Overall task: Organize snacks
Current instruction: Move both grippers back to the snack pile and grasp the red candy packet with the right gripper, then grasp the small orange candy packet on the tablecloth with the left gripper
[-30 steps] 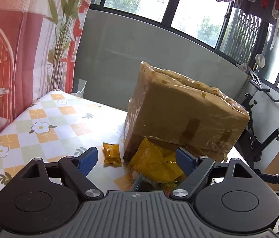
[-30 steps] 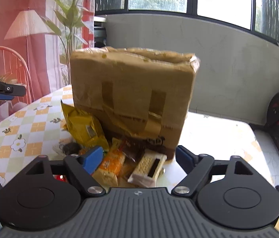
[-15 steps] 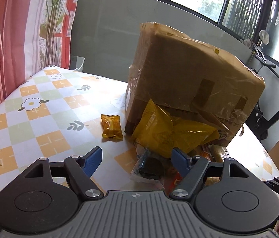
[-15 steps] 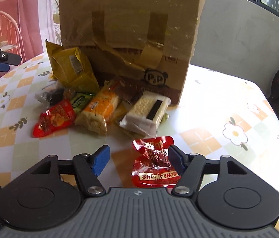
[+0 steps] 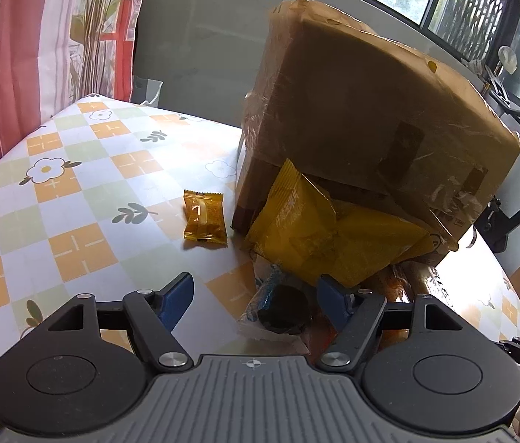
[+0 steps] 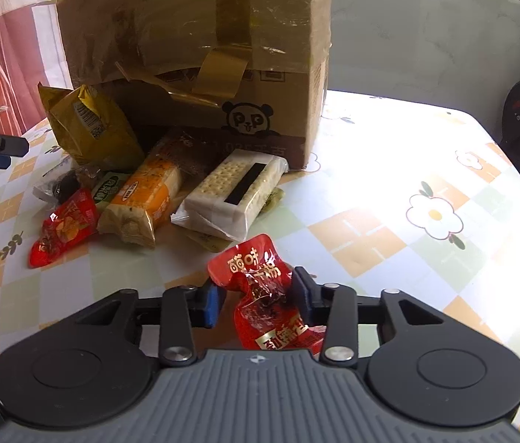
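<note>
A: Two views to log, left wrist first. My left gripper [image 5: 254,289] stands with its jaws apart and nothing clamped; they have just been closing a little. A clear-wrapped dark round snack [image 5: 282,310] lies between the blue pads, and I cannot tell whether the right-hand pad touches the wrapper. One small amber sachet [image 5: 204,218] lies alone on the checked tablecloth [image 5: 75,199], apart from the rest. One big yellow bag [image 5: 319,236] leans on the cardboard box [image 5: 370,118].

B: And the right wrist?

A: My right gripper [image 6: 258,301] has just been closing on a red packet [image 6: 260,288], which sits crumpled between the pads; both pads look pressed on it, so I log a grip. Count there: two red packets, the held one and a second red packet [image 6: 62,227] at the pile's left edge; one orange cracker pack [image 6: 145,199]; one white cracker pack [image 6: 237,192]; one green-labelled pack [image 6: 110,192].

B: Progress?

A: Early, by my judgement. Nothing is sorted; the pile lies spilled at the box mouth. First pick under way, the rest left to do.
</note>
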Tool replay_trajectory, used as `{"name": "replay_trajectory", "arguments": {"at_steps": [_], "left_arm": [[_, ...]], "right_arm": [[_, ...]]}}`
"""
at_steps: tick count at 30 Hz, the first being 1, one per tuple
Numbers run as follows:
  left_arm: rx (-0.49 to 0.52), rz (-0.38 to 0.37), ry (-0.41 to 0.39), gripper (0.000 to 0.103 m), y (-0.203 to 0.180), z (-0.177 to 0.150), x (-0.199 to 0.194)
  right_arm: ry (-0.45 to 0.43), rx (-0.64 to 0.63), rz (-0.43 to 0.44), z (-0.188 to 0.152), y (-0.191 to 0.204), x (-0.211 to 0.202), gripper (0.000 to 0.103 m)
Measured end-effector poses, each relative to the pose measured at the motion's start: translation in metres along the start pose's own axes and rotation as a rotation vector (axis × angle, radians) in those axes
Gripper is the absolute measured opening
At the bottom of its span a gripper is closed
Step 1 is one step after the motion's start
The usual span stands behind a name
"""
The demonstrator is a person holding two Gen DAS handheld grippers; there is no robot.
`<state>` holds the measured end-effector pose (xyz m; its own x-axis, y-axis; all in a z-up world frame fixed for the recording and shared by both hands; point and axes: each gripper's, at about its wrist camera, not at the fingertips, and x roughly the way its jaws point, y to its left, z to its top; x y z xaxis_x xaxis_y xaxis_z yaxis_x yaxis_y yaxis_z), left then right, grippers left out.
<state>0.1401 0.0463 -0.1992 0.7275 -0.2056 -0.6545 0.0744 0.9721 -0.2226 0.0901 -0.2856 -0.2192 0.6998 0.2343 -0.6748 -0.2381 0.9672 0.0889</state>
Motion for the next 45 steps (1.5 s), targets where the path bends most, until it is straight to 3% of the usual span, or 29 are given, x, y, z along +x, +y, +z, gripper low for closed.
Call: {"name": "replay_trajectory", "arguments": {"at_steps": [3, 6, 16, 21, 23, 25, 29, 36, 42, 45], "left_arm": [[-0.007, 0.01, 0.001, 0.076, 0.001, 0.001, 0.002], [-0.014, 0.016, -0.001, 0.075, 0.003, 0.001, 0.001], [0.019, 0.016, 0.013, 0.075, 0.005, 0.001, 0.002], [0.018, 0.002, 0.018, 0.074, 0.012, 0.001, 0.003], [0.011, -0.006, 0.019, 0.065, 0.018, 0.001, 0.003], [-0.01, -0.007, 0.013, 0.063, 0.024, 0.001, 0.002], [-0.042, 0.014, 0.009, 0.063, 0.038, 0.004, 0.007], [0.016, 0.048, -0.023, 0.054, 0.043, 0.031, 0.048], [0.064, 0.053, 0.001, 0.053, 0.037, 0.042, 0.09], [0.003, 0.092, 0.019, 0.048, 0.045, 0.041, 0.102]], "right_arm": [[0.001, 0.01, 0.003, 0.0, -0.001, -0.003, 0.023], [-0.026, 0.069, 0.028, 0.004, -0.007, -0.011, 0.018], [-0.082, 0.171, 0.105, 0.033, -0.001, -0.02, 0.018], [-0.094, 0.163, 0.13, 0.048, 0.011, -0.017, 0.018], [-0.085, 0.173, 0.143, 0.054, 0.014, -0.01, 0.018], [-0.074, 0.175, 0.155, 0.058, 0.019, -0.003, 0.018], [-0.06, 0.095, 0.161, 0.065, 0.035, 0.002, 0.018], [-0.032, 0.08, 0.146, 0.066, 0.041, 0.01, 0.018], [-0.026, 0.039, 0.139, 0.067, 0.046, 0.01, 0.018], [-0.022, 0.031, 0.137, 0.068, 0.045, 0.012, 0.018]]}}
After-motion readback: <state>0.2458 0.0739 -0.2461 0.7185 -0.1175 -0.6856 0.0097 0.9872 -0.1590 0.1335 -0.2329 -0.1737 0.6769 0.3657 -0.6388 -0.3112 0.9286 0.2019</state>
